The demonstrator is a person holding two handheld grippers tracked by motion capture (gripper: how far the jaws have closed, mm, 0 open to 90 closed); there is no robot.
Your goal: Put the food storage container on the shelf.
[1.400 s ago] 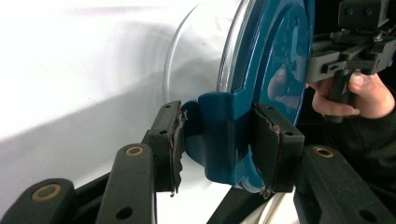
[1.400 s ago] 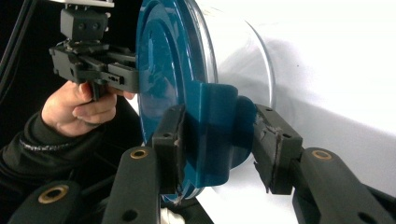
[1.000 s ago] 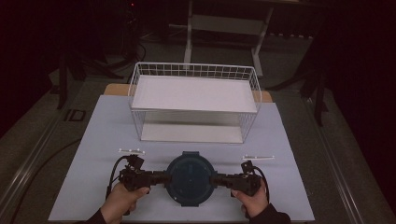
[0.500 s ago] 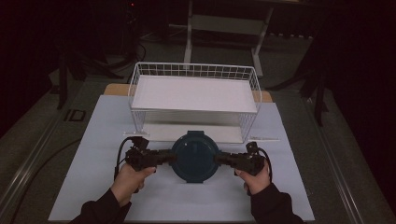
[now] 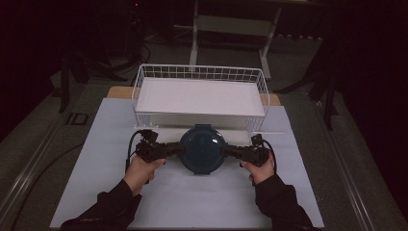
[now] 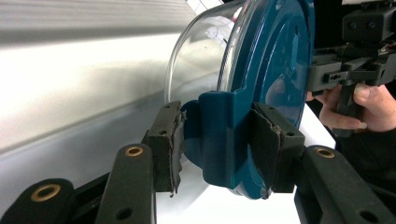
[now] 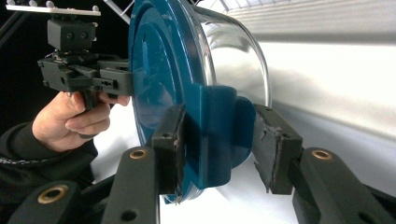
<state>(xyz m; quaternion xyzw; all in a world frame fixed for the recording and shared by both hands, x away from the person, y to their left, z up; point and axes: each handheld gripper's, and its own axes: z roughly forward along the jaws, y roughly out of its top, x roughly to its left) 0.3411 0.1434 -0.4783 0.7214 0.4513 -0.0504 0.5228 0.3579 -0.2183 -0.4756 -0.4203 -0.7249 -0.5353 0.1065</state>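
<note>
A round glass bowl with a dark teal lid (image 5: 203,148) is held between my two grippers, just in front of the white wire basket (image 5: 144,77). My left gripper (image 5: 176,149) is shut on the lid's left side tab (image 6: 219,135), with both pads (image 6: 167,140) against it. My right gripper (image 5: 229,151) is shut on the opposite tab (image 7: 217,135), one pad (image 7: 172,144) pressed to it. The clear glass body (image 6: 198,60) faces the white table. In the left gripper view, the right gripper (image 6: 334,74) and its hand show beyond the lid.
The wire basket holds a flat white panel (image 5: 199,95) and stands at the far side of the white mat (image 5: 96,183). Dark floor, table legs (image 5: 194,33) and cables lie beyond. A metal rail (image 5: 349,178) runs along the table's right edge.
Both grippers have carried the lidded bowl away from the person, from near the mat's front edge up to the basket's front wall. Both grips have held.
</note>
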